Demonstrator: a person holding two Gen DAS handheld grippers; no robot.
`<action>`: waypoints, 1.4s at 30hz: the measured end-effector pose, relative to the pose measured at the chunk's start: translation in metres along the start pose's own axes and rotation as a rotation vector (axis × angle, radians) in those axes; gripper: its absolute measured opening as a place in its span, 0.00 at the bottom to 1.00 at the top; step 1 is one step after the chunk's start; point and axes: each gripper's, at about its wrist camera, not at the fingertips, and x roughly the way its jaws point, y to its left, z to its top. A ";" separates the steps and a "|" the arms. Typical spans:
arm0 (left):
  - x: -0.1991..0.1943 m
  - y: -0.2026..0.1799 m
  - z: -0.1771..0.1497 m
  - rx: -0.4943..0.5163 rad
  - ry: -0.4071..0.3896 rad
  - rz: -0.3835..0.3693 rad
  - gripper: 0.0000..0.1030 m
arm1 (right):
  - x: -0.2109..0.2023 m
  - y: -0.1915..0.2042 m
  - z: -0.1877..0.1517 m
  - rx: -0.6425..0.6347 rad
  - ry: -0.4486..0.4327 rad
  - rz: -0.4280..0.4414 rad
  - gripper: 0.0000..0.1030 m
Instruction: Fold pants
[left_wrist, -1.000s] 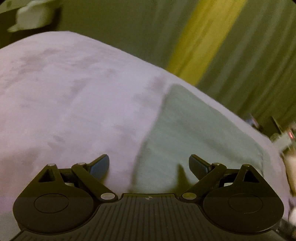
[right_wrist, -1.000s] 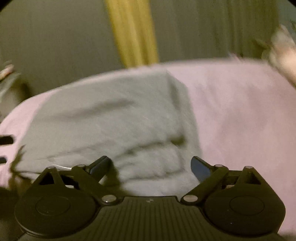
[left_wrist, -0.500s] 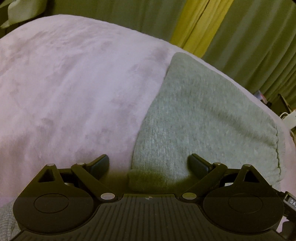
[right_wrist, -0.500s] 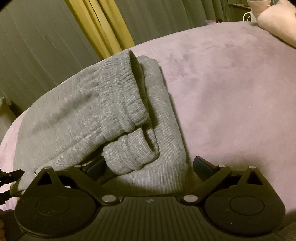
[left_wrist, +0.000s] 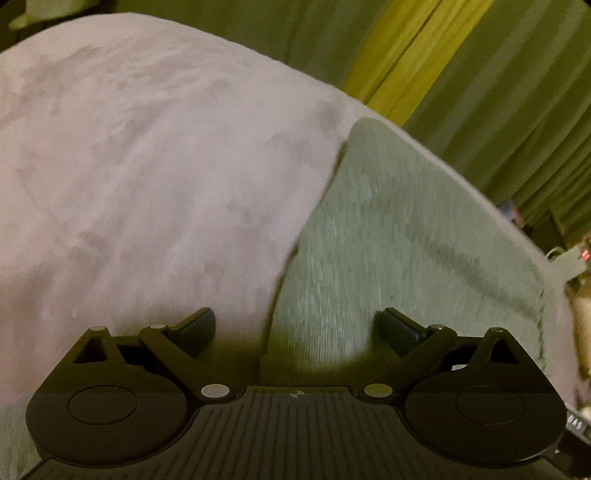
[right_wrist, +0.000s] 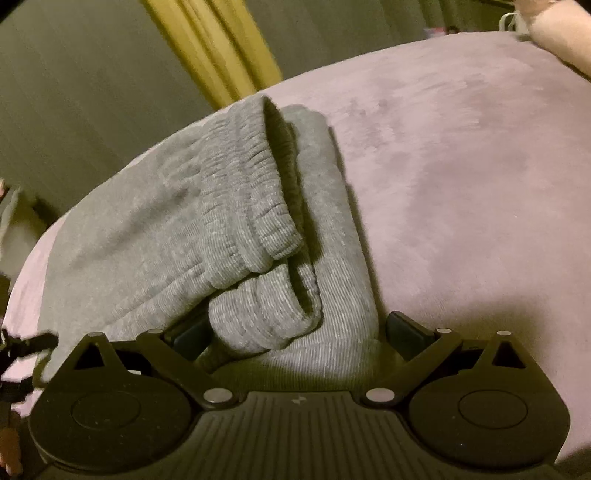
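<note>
The grey sweatpants (right_wrist: 192, 229) lie folded into a thick stack on a mauve plush blanket (right_wrist: 461, 166), filling the left and centre of the right wrist view. Their ribbed elastic waistband (right_wrist: 251, 192) runs from the upper middle of the frame down toward the lower centre, where its end curls over into a rolled lump just above the gripper body. The right gripper (right_wrist: 295, 328) sits at the bottom of that frame with its jaws spread wide; the rolled waistband end and the layer beneath it lie between the two fingers, the left finger partly hidden behind the cloth, and neither finger visibly presses it. Behind the blanket, in the upper left, hang olive-grey curtains with a yellow curtain (right_wrist: 210, 48) panel between them.

In the left wrist view, which is motion-blurred, the sweatpants (left_wrist: 406, 240) occupy the right half of the frame as a smooth folded panel, its left edge running diagonally from upper centre to lower centre over the blanket (left_wrist: 147, 166). The left gripper (left_wrist: 295, 328) is at the bottom, jaws wide apart, with that folded edge of the pants lying between the fingers and nothing clamped. The yellow curtain (left_wrist: 402, 48) shows in the upper right
</note>
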 end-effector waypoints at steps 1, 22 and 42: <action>0.000 0.004 0.003 -0.022 -0.010 -0.018 0.97 | 0.000 -0.002 0.005 -0.004 0.014 0.011 0.96; 0.085 -0.039 0.076 0.298 0.199 -0.271 0.97 | 0.054 -0.077 0.085 0.270 0.086 0.401 0.96; 0.126 -0.061 0.077 0.285 0.206 -0.467 0.56 | 0.057 0.018 0.101 -0.102 0.110 0.302 0.64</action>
